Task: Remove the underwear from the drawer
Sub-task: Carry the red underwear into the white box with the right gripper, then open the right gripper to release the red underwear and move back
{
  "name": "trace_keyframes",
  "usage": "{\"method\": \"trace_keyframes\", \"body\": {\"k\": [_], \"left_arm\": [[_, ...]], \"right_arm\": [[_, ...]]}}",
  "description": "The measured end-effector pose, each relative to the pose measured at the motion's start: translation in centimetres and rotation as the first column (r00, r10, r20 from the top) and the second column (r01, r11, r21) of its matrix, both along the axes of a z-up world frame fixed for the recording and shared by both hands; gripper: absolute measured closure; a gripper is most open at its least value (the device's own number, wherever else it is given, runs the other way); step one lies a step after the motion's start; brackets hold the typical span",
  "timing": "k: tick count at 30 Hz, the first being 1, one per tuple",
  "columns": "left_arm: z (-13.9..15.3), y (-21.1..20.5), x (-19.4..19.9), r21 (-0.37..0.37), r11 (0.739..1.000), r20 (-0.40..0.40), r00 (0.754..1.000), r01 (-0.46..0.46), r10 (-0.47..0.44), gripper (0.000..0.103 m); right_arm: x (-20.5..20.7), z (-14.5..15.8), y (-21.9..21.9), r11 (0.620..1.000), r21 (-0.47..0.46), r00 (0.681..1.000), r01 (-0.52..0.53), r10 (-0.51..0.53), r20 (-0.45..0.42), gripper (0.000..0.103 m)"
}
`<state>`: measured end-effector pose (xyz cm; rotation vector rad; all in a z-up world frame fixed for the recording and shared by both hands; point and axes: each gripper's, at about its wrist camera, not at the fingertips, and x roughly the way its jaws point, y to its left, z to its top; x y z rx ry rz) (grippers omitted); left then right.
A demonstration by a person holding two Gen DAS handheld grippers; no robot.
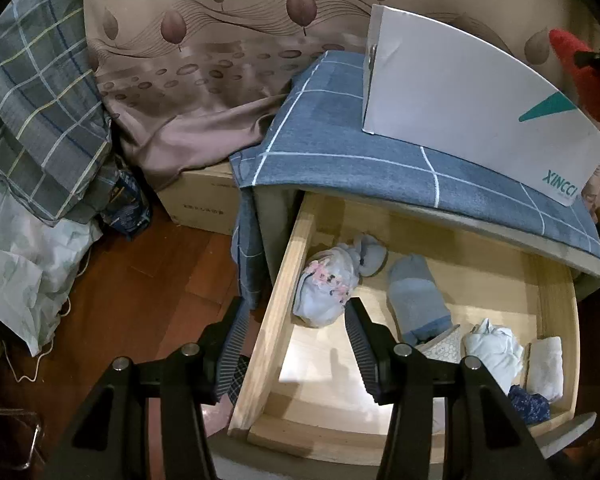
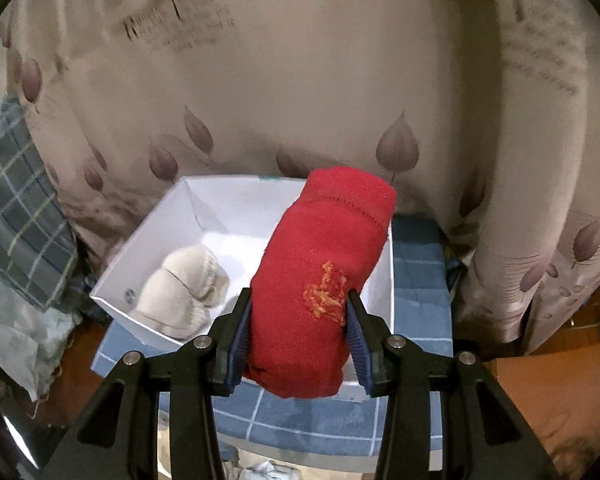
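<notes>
The step in hand looks like the carry and drop-off: the right tongs (image 2: 300, 320) are clenched on a rolled red underwear (image 2: 320, 280), both pads pressing its sides, with an orange embroidered patch facing the camera. The roll juts forward past the tips and hangs above the white box (image 2: 116, 272), which stands on a surface draped in blue checked cloth (image 2: 416, 256). A cream rolled garment (image 2: 180, 292) already lies in the box, ahead and to the left of these tongs.

The next move, as I judge it, calls for lowering the red roll into the bare part of the box just beside the cream one, then letting the pads go. The roll is soft and thick, so it may cling to a pad or tip over the box wall.

The left tongs (image 1: 296, 344) are released and grasp nothing; they hover over the left rim of the open wooden drawer (image 1: 284, 300). Just ahead of their tips lies a pale floral bundle (image 1: 328, 288), with a blue roll (image 1: 416, 296) to its right and more folded pieces further right.
</notes>
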<state>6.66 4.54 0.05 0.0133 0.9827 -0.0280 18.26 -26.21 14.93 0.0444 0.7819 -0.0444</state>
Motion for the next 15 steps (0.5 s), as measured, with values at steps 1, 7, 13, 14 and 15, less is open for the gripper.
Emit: {"method": "trace_keyframes", "body": {"k": [1, 7, 13, 14, 15], "left_arm": [[0.0, 0.0, 0.0, 0.002, 1.000, 0.000, 1.000, -0.001, 0.001, 0.052], [0.0, 0.2, 0.0, -0.008, 1.000, -0.004, 1.000, -0.001, 0.001, 0.052], [0.0, 0.2, 0.0, -0.005, 1.000, -0.004, 1.000, 0.004, -0.004, 0.052], [0.0, 0.3, 0.0, -0.007, 1.000, -0.004, 1.000, 0.006, -0.006, 0.052], [0.0, 0.3, 0.0, -0.006, 1.000, -0.004, 1.000, 0.006, -0.006, 0.052]], "right_arm": [[0.6, -0.4, 0.0, 1.000, -0.010, 1.000, -0.001, 0.000, -0.016, 0.062], [2.9, -2.5, 0.5, 0.998, -0.061, 0.996, -0.009, 0.004, -0.084, 0.062], [4.3, -4.3, 0.2, 0.997, -0.082, 0.993, 0.009, -0.019, -0.120, 0.061], [4.4, -4.6, 0.1, 0.997, -0.083, 0.992, 0.010, -0.020, -0.125, 0.060], [4.5, -4.9, 0.0, 0.996, -0.084, 0.991, 0.011, -0.022, -0.134, 0.060]]}}
